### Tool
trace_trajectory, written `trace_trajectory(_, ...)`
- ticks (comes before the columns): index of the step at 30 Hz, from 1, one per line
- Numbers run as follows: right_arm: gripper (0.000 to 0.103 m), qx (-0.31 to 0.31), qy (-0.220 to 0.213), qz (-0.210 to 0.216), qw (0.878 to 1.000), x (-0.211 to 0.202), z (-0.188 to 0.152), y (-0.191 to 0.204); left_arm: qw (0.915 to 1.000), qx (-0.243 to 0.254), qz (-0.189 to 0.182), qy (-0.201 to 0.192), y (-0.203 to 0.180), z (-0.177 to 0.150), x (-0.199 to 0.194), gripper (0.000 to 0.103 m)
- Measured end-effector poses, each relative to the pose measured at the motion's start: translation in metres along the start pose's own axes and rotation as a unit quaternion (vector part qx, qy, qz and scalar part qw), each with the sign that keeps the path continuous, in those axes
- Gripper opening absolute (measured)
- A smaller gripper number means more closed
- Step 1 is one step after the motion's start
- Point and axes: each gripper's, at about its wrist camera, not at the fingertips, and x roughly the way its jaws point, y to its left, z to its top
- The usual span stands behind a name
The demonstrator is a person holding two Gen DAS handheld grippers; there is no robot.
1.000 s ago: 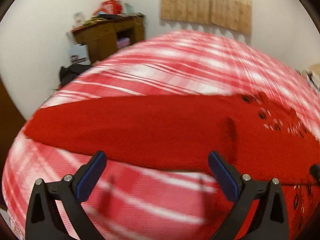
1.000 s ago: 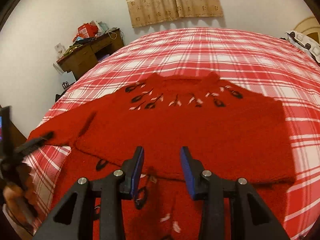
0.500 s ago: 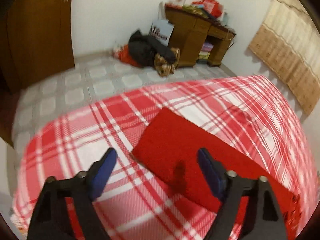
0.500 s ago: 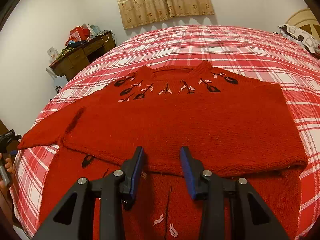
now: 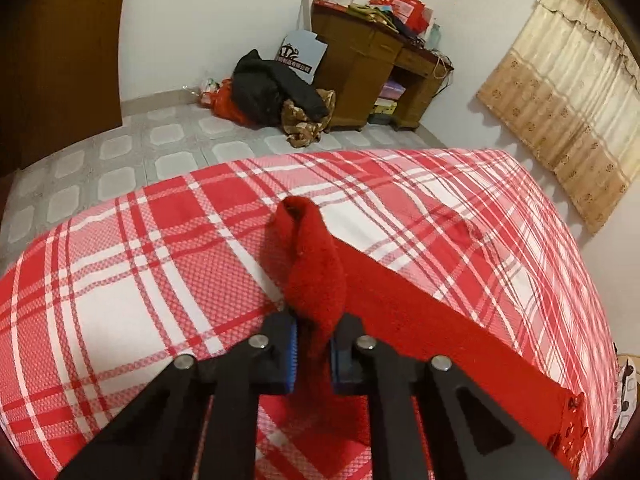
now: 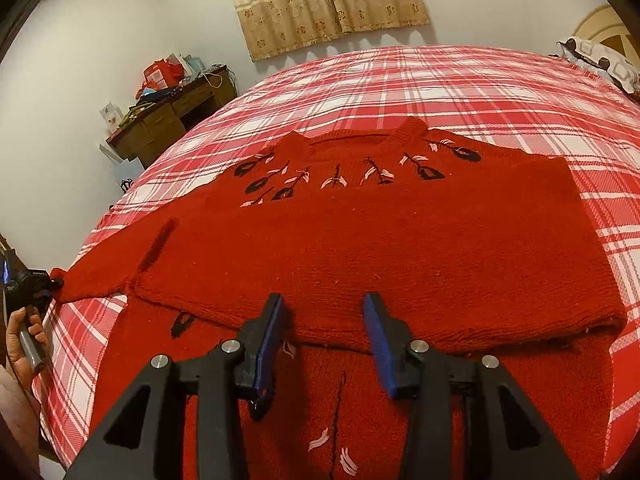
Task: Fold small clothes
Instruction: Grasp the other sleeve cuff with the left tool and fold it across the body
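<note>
Closest in the left wrist view, the left gripper point(image 5: 312, 346) has just been closing, and its black fingers with blue pads point(image 5: 291, 354) now pinch the cuff end of the sleeve point(image 5: 316, 280) of the red knitted sweater point(image 6: 380, 248); the bunched cuff stands up between and beyond the pads, and the rest of the sleeve runs away to the right across the bed. In the right wrist view, the right gripper point(image 6: 324, 344) hangs just above the near part of the sweater with its fingers apart, having just opened a little further; nothing sits between the blue pads point(image 6: 378, 340), and I cannot tell whether their tips touch the knit. The sweater lies spread on the red and white plaid bed cover point(image 6: 460, 92), its right sleeve folded across the body, its collar and the band of black and white embroidered motifs point(image 6: 340, 176) on the far side. At the left edge of that view a person's hand point(image 6: 24, 340) grips the handle of the left gripper at the sleeve's end. Beyond the bed stand a brown wooden table point(image 5: 372, 68) piled with red boxes and clutter, a heap of dark clothes point(image 5: 272, 92) on the tiled floor, a beige patterned curtain point(image 6: 328, 0) on the white wall, and a brown door point(image 5: 60, 60).
</note>
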Motion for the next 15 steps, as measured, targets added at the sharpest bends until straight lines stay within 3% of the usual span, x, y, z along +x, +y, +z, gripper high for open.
trace_trajectory(2, 0.043, 0.003, -0.001, 0.004, 1.000, 0.000, 0.000, -0.001, 1.0000, 0.001, -0.002, -0.003, -0.006, 0.000, -0.005, 0.011)
trace_trajectory(5, 0.043, 0.010, -0.002, 0.011, 1.000, 0.000, 0.000, -0.004, 0.9986, 0.040, -0.009, -0.035, -0.033, -0.002, -0.023, 0.011)
trace_trajectory(8, 0.044, 0.011, -0.002, 0.012, 1.000, 0.000, 0.000, -0.005, 0.9923, 0.092, -0.047, -0.067, -0.074, -0.011, -0.052, 0.011)
trace_trajectory(11, 0.044, 0.011, -0.003, 0.012, 1.000, 0.000, 0.000, -0.005, 0.9759, 0.170, -0.090, -0.104, -0.131, -0.040, -0.088, 0.011)
trace_trajectory(14, 0.044, 0.013, -0.003, 0.015, 1.000, 0.000, 0.000, -0.006, 0.9594, 0.222, -0.136, -0.108, -0.175, -0.074, -0.109, 0.011)
trace_trajectory(15, 0.044, 0.013, -0.003, 0.016, 1.000, 0.000, 0.000, -0.007, 0.9503, 0.248, -0.155, -0.107, -0.195, -0.094, -0.116, 0.011)
